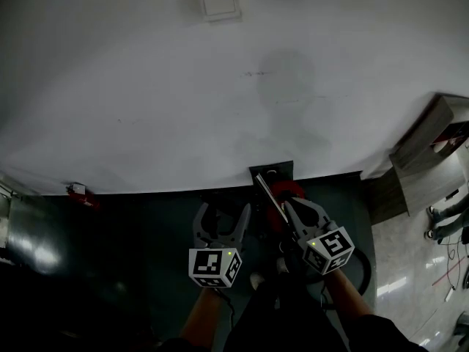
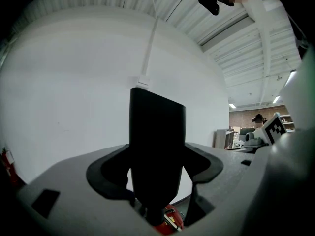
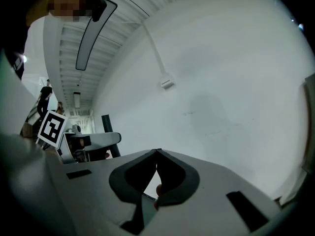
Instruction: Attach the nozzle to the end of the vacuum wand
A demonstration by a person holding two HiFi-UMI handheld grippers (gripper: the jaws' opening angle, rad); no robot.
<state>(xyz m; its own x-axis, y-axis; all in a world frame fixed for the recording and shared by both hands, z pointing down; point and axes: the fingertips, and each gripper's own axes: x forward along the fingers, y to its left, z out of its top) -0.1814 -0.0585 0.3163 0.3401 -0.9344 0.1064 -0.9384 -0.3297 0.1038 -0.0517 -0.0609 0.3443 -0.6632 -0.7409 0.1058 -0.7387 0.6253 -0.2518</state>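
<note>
The left claw (image 1: 222, 215) grips the upright black nozzle (image 2: 157, 141). The right claw (image 1: 299, 208), on its right, is pinched tip to tip, just beside the silver wand (image 1: 269, 193).

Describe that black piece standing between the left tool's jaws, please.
The nozzle is a flat, matte black piece, plastic by its look: broad with a slanted top edge, narrowing to a slim neck below. It stands between the left gripper's jaws, reaching out beyond them against the white wall. The dark pads flank its lower part and seem to clamp it.
</note>
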